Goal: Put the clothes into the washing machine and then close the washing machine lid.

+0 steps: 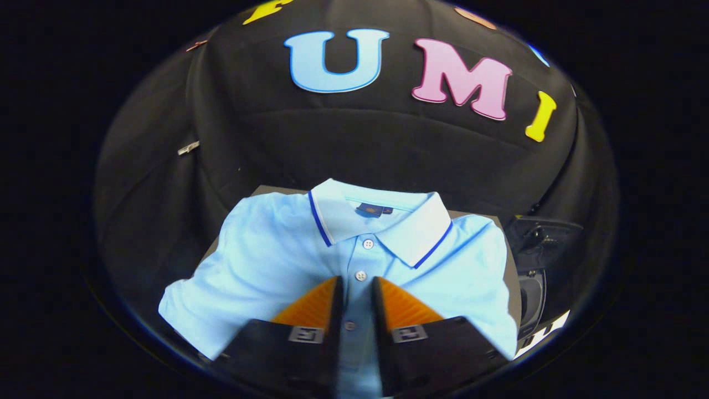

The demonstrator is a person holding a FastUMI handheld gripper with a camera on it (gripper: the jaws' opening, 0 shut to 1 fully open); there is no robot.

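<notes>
Shirt [277, 260] lies flat, not yet lifted, with the gripper [357, 288] fingers narrowly apart over its button placket, so loading the washing machine [534, 260] and closing it remain.

Recording booth — black cloth wall [354, 138]

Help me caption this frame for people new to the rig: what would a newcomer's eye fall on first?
First, the light blue polo shirt, spread flat on a table with its white, blue-trimmed collar toward the booth wall. Next, the gripper, its fingers a narrow gap apart over the button placket, not visibly pinching the cloth. Beyond the shirt's far sleeve sits a dark machine, partly seen.
</notes>
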